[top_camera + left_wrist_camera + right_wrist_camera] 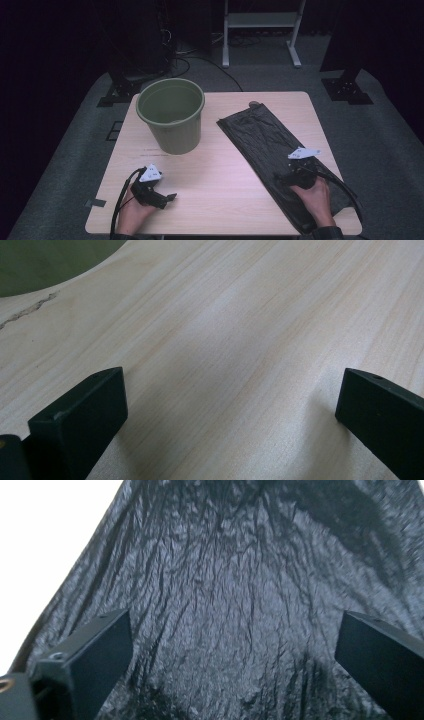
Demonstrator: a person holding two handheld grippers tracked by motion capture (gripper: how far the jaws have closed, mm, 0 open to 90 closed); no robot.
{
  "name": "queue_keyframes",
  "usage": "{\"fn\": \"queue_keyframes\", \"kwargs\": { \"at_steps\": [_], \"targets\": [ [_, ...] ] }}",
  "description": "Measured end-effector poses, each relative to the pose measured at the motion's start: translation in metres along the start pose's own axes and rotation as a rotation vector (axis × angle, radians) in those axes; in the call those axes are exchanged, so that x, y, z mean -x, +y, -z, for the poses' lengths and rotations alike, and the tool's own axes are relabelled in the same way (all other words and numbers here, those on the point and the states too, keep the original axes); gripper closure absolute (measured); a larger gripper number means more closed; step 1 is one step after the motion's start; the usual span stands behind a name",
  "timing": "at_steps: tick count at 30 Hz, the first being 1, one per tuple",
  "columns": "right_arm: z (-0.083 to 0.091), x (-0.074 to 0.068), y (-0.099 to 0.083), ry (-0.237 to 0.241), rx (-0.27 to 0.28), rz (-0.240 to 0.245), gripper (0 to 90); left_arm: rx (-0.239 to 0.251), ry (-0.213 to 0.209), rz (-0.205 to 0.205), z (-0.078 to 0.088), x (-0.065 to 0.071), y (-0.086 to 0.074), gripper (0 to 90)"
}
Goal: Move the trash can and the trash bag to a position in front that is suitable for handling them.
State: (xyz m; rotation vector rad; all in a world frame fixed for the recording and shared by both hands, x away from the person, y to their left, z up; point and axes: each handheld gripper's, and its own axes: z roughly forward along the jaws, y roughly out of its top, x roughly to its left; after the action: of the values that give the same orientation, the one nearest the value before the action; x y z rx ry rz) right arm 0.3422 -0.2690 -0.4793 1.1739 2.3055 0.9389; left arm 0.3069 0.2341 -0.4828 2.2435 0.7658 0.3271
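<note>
A crumpled black plastic bag (260, 135) lies flat and slantwise on the right half of the wooden table (220, 200). An olive-green bucket (171, 120) stands upright at the back left. My right gripper (281, 176) hovers low over the near part of the bag; in the right gripper view its jaws stand wide apart (232, 645) with only the wrinkled bag (240, 570) below them. My left gripper (169, 198) rests near the front left edge, open (230, 405) over bare wood, with the bucket's wall (45, 260) at the upper left corner.
The bag's near end reaches the table's front right corner. Bare tabletop stretches between the bucket and the bag. Beyond the table are grey carpet, black stand feet (347, 90), cables and a white frame (260, 30).
</note>
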Motion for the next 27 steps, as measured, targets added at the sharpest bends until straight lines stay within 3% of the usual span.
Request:
{"fn": "queue_keyframes", "kwargs": {
  "at_steps": [4, 11, 27],
  "targets": [
    [-0.003, 0.002, -0.003, -0.004, -0.011, -0.004, 0.0, 0.013, -0.017, 0.016, 0.001, 0.0, 0.001, 0.0],
    [-0.005, 0.006, -0.007, 0.029, -0.004, -0.038, 0.0, 0.025, 0.0, 0.023, 0.009, 0.002, 0.009, 0.0],
    [-0.005, 0.006, -0.007, 0.031, -0.004, -0.038, 0.0, 0.093, 0.022, 0.049, 0.037, -0.001, 0.03, 0.0]
  ]
}}
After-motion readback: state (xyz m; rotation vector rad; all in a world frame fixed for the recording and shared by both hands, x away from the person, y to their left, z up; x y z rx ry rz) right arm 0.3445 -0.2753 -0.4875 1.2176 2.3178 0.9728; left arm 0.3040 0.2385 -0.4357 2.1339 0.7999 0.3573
